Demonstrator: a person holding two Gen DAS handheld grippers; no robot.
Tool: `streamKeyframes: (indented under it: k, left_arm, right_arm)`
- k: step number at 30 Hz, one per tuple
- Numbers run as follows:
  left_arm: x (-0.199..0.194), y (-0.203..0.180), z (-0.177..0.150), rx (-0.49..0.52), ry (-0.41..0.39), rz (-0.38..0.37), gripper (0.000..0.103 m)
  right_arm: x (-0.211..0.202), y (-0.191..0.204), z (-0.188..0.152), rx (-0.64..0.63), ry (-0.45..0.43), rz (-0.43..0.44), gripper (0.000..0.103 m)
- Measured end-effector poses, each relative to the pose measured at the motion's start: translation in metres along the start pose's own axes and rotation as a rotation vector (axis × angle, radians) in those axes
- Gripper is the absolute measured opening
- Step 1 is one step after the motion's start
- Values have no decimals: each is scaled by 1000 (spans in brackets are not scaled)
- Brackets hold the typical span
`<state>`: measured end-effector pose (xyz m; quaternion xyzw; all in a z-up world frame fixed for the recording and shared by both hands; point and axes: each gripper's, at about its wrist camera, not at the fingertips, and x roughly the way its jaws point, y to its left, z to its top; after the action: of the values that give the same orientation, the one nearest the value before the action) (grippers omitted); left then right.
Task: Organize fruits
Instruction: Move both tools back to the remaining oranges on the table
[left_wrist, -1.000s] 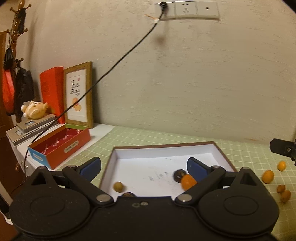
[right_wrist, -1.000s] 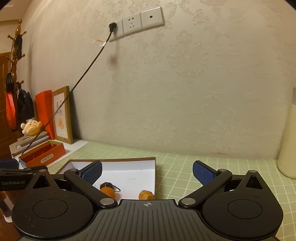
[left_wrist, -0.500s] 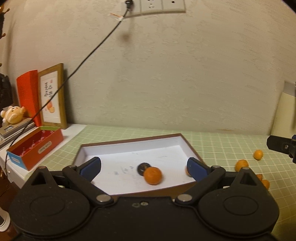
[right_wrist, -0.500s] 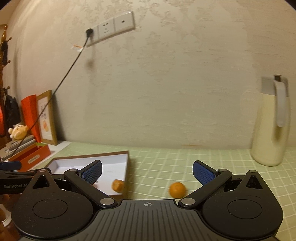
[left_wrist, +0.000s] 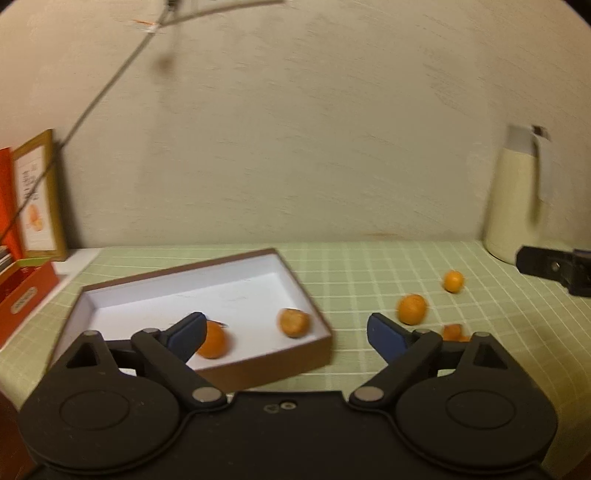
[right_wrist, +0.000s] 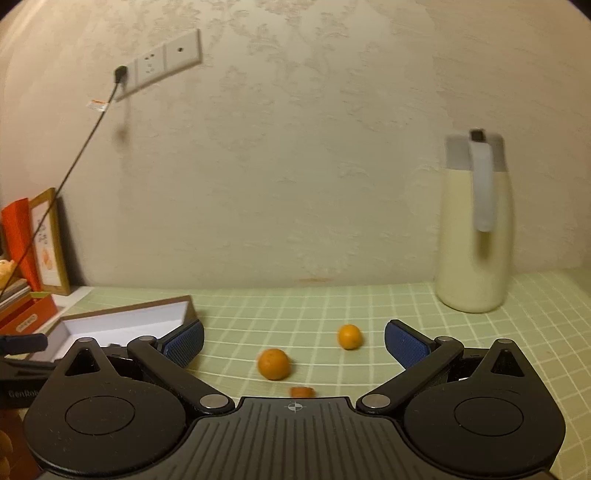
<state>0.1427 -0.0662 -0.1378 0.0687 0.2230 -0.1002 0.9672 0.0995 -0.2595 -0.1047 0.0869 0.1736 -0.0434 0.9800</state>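
A shallow white box with brown walls (left_wrist: 258, 363) lies on the green checked mat; it also shows in the right wrist view (right_wrist: 122, 319). Inside it are an orange fruit (left_wrist: 212, 343) and a duller fruit (left_wrist: 293, 322). Loose on the mat are a larger orange (left_wrist: 411, 309) (right_wrist: 273, 364), a smaller one (left_wrist: 453, 281) (right_wrist: 349, 336) and a partly hidden piece (left_wrist: 453, 331) (right_wrist: 301, 391). My left gripper (left_wrist: 286, 334) is open and empty above the box's right end. My right gripper (right_wrist: 293, 343) is open and empty above the loose oranges; part of it shows in the left wrist view (left_wrist: 554, 267).
A cream jug with a grey lid (right_wrist: 474, 229) (left_wrist: 517, 199) stands at the back right by the wall. A red box (left_wrist: 22, 302), a framed picture (left_wrist: 37, 199) and a hanging cable (right_wrist: 79, 155) are at the left.
Both grippers have swung to the right. The box has slid left in both views, and the loose oranges and the jug have come into the middle. Both grippers stay open.
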Motion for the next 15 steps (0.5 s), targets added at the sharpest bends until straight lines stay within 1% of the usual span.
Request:
streamKeyframes:
  k: [12,15]
  left_arm:
    - [16,-40,-3,40,26,-85,86]
    - [21,-49,-5,53,37,-111,82]
  right_arm:
    - [-9,-40,-6,60,0,-106,103]
    - [-10,-48,-6,77,1,-132,103]
